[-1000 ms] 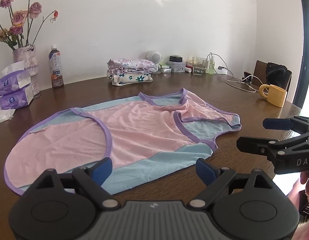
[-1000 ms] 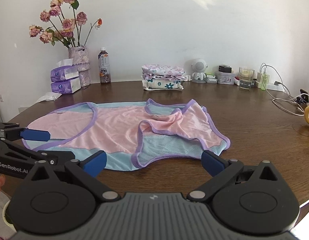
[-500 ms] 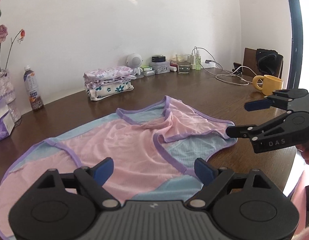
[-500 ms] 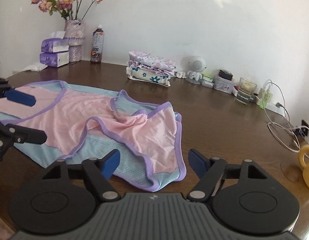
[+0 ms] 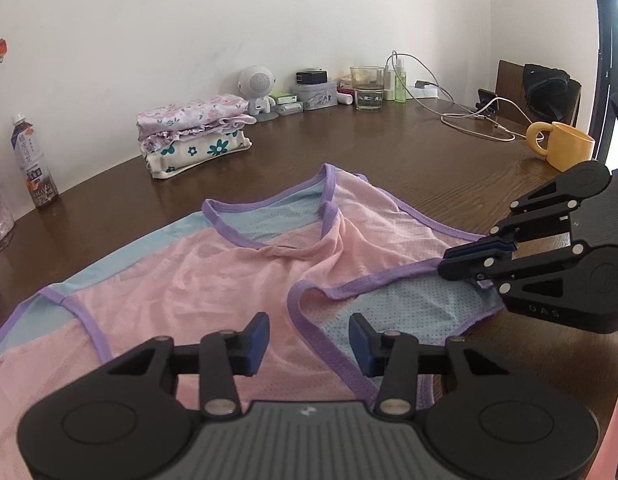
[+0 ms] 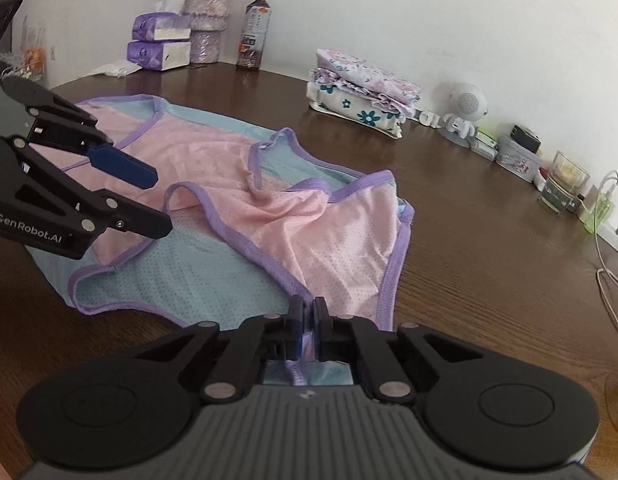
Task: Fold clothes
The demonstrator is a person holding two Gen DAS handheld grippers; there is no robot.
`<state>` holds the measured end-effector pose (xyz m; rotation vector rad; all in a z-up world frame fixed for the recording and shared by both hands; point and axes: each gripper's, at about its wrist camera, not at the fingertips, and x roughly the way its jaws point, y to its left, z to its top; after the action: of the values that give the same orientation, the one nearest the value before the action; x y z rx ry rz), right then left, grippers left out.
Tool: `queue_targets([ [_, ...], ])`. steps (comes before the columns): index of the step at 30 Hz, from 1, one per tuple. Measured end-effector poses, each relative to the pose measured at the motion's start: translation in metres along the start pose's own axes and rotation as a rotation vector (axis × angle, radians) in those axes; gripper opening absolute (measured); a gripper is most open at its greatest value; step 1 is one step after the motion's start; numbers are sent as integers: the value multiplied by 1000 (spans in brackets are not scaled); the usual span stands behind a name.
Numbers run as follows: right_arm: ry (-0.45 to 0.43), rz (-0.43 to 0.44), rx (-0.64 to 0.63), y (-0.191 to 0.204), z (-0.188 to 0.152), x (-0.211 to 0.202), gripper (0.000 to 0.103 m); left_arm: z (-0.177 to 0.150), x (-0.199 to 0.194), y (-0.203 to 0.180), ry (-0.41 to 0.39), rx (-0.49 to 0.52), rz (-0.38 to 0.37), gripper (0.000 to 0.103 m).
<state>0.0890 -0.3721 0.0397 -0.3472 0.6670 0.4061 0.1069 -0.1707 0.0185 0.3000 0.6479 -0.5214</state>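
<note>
A dark brown wooden table (image 5: 449,168) is recorded as the work surface. Spread across it lies a pink mesh sleeveless garment with light blue panels and purple binding (image 5: 197,276), largely flat, with its strap end rumpled and partly turned over on itself (blue mesh lining exposed there). A stack of folded floral clothes (image 5: 195,138) is noted near the wall, well apart from the garment. A yellow ceramic mug (image 5: 563,148) is seen towards the table's far right edge, and a brown plastic drink bottle (image 5: 31,162) at the far left.

The right gripper (image 6: 307,322) is found with its jaws together, clamped on the purple-bound edge of the garment at the strap end nearest the table edge. The left gripper (image 5: 307,338) is held over the garment beside the armhole binding, jaws apart, with nothing between them; contact with the fabric cannot be determined.
</note>
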Motion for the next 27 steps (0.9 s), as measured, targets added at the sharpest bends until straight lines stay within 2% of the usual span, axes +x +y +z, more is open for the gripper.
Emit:
queue_targets([
  [3,-10,-7,58,-16,-4,-5,4,3,7,0,10,5,6,39],
  [5,-14,-10,85,-21,-4,-5,4,4,12,-1,16,11,8,27],
  [7,-16,-18,118,-27,-4,-4,4,5,17,-5,21,34,-1,9],
  [13,4,-28,249,-48,-9,1,5,6,20,-24,11,145,-38,7],
  [15,14,-10,280,-52,-11,2,9,7,24,-25,22,151,-55,9],
  [17,4,22,307,-55,-9,-3,16,8,25,-25,32,146,-60,20],
  [19,-33,54,321,-58,0,-13,32,8,20,-20,19,121,-78,42],
  [21,-70,78,320,-60,12,-21,37,7,13,-14,-1,94,-101,49],
  [24,-90,70,275,-60,37,-11,38,9,4,-4,-33,52,-132,49],
  [27,-56,84,272,-62,58,19,38,13,-2,8,-64,7,-125,49],
])
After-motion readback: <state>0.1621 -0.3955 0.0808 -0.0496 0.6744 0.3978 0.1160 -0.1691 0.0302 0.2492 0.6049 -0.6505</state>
